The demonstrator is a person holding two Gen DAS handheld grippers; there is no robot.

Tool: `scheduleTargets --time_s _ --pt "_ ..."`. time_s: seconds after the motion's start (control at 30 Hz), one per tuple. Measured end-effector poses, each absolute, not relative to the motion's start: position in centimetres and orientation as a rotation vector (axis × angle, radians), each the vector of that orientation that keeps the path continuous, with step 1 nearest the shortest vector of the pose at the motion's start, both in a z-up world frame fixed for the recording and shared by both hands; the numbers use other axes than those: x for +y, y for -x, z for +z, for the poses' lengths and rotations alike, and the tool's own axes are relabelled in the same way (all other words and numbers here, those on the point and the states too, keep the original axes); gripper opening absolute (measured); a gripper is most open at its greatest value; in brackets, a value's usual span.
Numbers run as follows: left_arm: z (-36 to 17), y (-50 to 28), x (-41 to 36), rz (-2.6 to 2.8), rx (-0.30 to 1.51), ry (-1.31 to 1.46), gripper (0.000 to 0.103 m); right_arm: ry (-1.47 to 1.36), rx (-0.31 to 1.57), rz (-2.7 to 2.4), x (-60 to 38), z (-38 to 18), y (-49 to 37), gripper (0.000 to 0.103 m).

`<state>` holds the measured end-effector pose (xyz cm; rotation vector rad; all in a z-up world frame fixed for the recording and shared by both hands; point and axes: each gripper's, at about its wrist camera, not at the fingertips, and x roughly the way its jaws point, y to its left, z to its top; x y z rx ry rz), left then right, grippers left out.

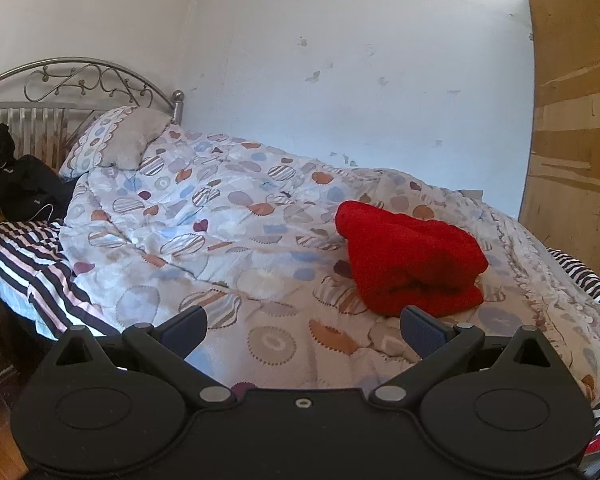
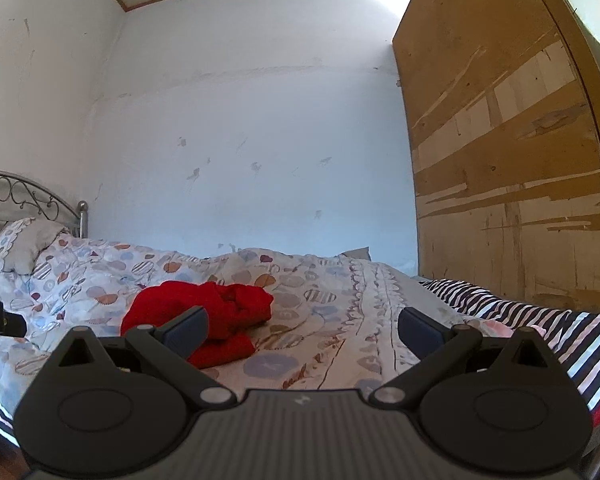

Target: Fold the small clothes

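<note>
Lying folded on a patterned quilt on the bed, a red garment sits just ahead of the left gripper and right gripper, both spread wide and holding nothing, near a worn wooden panel.

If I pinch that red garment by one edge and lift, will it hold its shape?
Probably not. The red garment lies in a soft, fuzzy bundle with loose folds, so it would likely unfurl and droop. It looks light. The puffy quilt beneath may give under a push.
</note>
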<state>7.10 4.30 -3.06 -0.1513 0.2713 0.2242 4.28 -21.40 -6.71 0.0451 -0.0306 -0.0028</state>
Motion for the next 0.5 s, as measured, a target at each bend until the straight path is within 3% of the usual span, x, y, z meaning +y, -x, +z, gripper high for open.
scheduleTargets --time_s 0.5 --pt "-3.26 -6.88 4.16 0.224 0.269 0.144 0.102 -0.07 -0.013 -0.009 -22.05 -6.92 -4.64 0.103"
